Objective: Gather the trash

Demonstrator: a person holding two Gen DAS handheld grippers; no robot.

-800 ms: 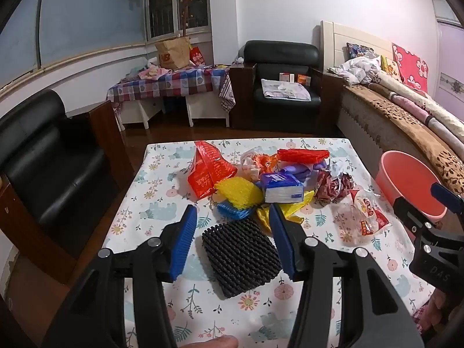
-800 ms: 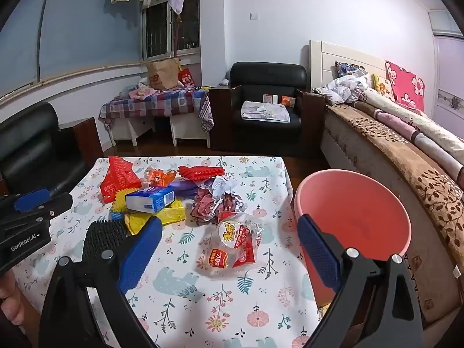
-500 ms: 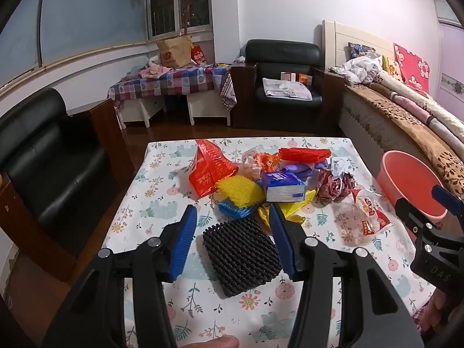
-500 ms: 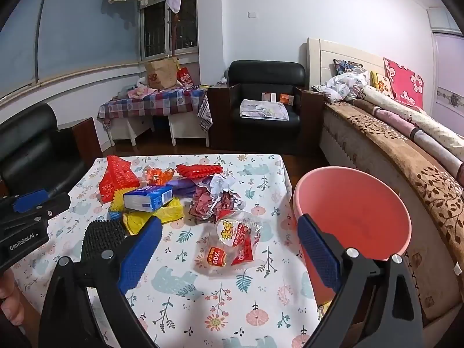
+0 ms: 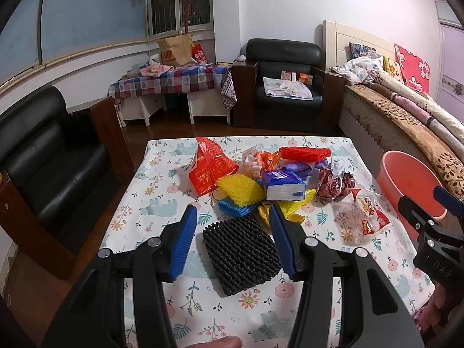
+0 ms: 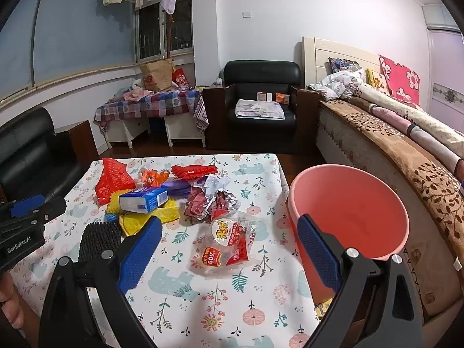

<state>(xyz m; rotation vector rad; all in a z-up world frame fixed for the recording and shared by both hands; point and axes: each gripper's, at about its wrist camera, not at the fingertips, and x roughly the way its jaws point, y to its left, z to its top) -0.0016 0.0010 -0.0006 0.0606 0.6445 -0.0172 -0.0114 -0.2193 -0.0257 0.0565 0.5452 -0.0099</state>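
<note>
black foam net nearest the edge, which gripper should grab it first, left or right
Left. The left gripper is open with the black foam net lying right between its fingers. The right gripper is also open but lines up with the clear snack wrapper beside the pink bucket.

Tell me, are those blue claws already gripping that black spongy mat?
Apart. The left wrist view shows the left gripper open, tablecloth visible between each blue pad and the black foam net.
</note>
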